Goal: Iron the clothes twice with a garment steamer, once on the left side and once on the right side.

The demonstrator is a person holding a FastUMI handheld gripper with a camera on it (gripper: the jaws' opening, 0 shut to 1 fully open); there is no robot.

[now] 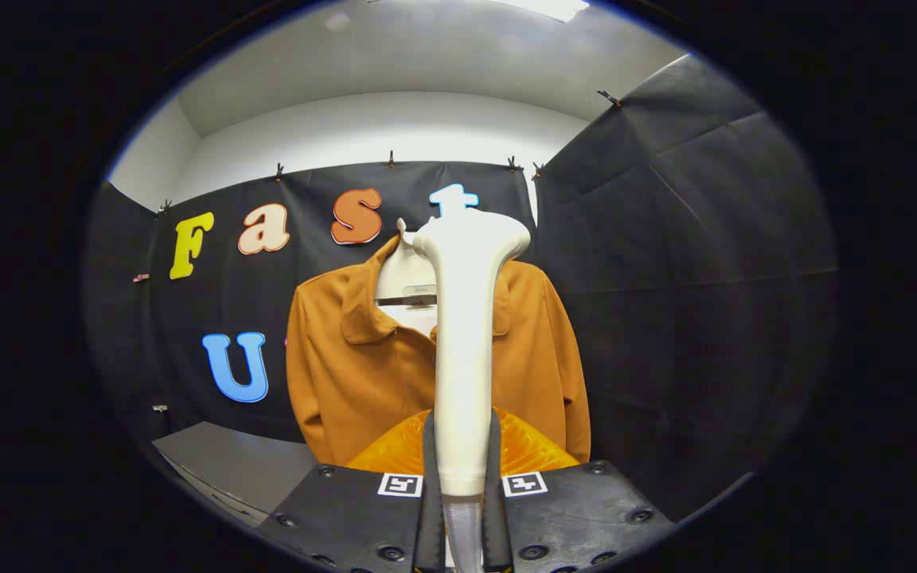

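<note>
A white garment steamer (pixel 465 334) stands upright between my fingers, handle low and its flared head up by the collar. My gripper (pixel 462 461) is shut on the steamer's handle, one finger pressing on each side. Beyond it an orange-brown collared jacket (pixel 355 374) hangs on a white mannequin torso (pixel 404 274), facing me. The steamer's body hides the middle strip of the jacket front. Its head sits just right of the neck opening; whether it touches the cloth I cannot tell.
A grey tabletop (pixel 228 465) lies low to the left of the jacket. Black cloth walls close in behind and to the right (pixel 689 302). A white wall and ceiling show above the cloth.
</note>
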